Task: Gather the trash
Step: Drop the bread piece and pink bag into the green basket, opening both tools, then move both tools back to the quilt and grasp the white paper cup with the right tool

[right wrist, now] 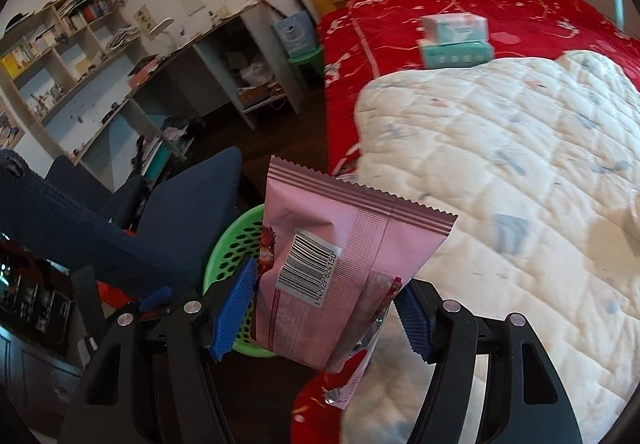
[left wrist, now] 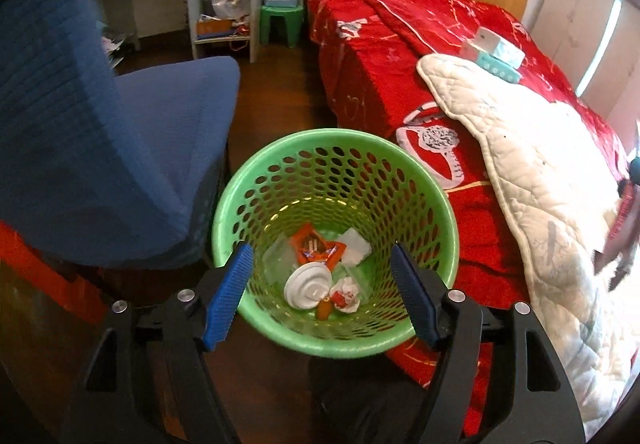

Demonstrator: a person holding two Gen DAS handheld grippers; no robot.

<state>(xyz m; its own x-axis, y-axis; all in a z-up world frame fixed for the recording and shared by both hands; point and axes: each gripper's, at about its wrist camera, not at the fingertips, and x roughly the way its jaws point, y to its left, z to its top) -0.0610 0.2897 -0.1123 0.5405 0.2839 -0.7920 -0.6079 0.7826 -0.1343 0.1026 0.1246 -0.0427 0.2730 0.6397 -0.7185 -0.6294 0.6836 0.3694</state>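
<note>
So we're mid trash run here: the left gripper [left wrist: 322,292] is hanging right over the green basket [left wrist: 434,200] with its jaws spread wide and nothing between them, so that side looks done with its drop. The basket sits on the floor, tucked against the side edge of the bed [left wrist: 360,84] near its foot, with the blue chair [left wrist: 120,148] on its other side. Down in the bottom there's already an orange wrapper [left wrist: 316,246], a white lid [left wrist: 306,286], a crumpled white tissue [left wrist: 354,246] and a small red and white wrapper [left wrist: 346,294]. The right gripper [right wrist: 320,314] is the one with work to do: it's clamped on a pink snack bag [right wrist: 340,244], pads on both sides of it, barcode side facing the camera. From that view the basket peeks out just behind and left of the bag, so I'd say the bag isn't over the opening yet. Next move as I read it: swing the right one over toward the basket mouth, get the bag's bottom end inside the rim, then let go. Main catch is the left gripper parked over the opening, it probably needs to clear out first so the two don't bump
</note>
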